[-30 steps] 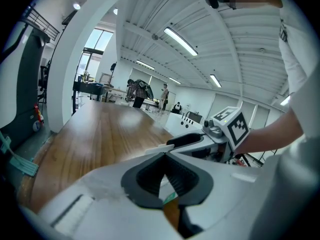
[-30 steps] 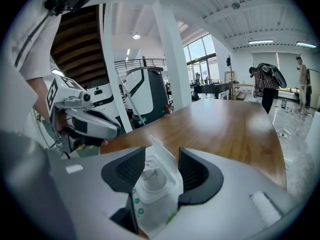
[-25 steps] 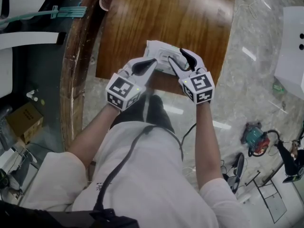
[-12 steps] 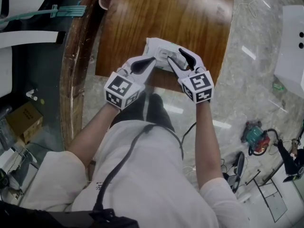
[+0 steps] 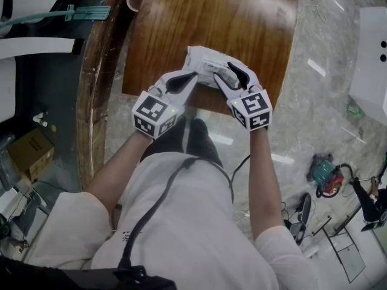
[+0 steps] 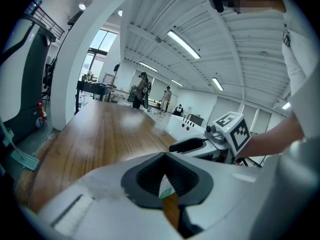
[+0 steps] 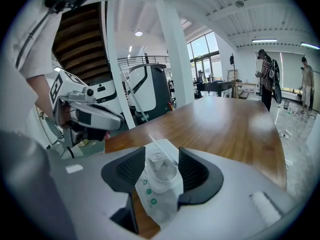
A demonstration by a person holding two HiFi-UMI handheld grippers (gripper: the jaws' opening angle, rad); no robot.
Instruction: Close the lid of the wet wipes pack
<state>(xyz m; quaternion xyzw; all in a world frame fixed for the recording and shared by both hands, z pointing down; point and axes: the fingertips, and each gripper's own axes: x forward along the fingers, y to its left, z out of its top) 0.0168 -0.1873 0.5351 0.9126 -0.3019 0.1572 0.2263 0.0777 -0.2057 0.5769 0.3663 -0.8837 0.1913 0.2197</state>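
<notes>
"Looking down, what is the biggest thing?"

"The brown wood counter (image 5: 211, 17). It fills the top of the head view."

"Where is the pack?"

"The white pack (image 5: 204, 60) lies on the counter, near the edge closest to the person. It sits between the two claws."

"What about the left claw?"

"The left claw (image 5: 188, 77) is pinched nearly tight on the pack's left corner. Only a thin white and green bit shows between its jaws."

"And the right claw?"

"The right claw (image 7: 162, 168) is narrow. The pack's other end is squeezed between its two dark pads (image 7: 131, 170) and touches both."

"And the lid?"

"The lid (image 7: 161, 149) looks like a thin white flap seen from its edge. It stands up over a round hole, so it is not shut."
</notes>
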